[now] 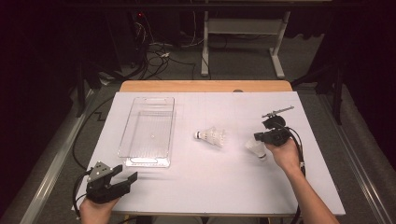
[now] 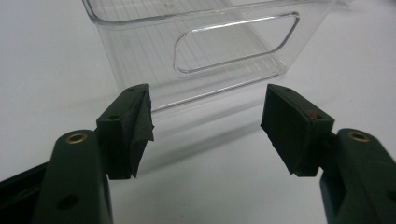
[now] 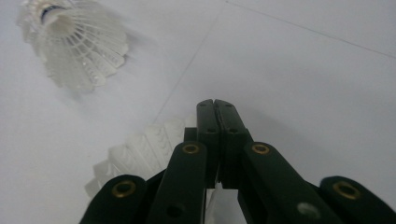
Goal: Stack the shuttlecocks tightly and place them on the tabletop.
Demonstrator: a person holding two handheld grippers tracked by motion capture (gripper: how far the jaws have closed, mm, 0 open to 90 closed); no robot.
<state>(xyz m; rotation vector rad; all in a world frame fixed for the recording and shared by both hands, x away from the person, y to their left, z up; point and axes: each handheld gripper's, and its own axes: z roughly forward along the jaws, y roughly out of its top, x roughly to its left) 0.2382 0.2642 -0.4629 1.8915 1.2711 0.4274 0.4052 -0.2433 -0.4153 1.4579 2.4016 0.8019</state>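
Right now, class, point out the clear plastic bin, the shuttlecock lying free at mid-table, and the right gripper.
Clear plastic bin (image 1: pixel 125 140): high view, on its left rim.
Free shuttlecock (image 1: pixel 215 137): high view, on its feather skirt.
Right gripper (image 3: pixel 216 105): right gripper view, at its shut jaw tips.

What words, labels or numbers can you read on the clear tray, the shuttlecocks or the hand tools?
None: no readable text on the clear tray.
The shuttlecock lying mid-table has a dark band near its cork, too small to show any print.
The shuttlecock at the right gripper is plain white.
The right gripper and left gripper carry no markings.
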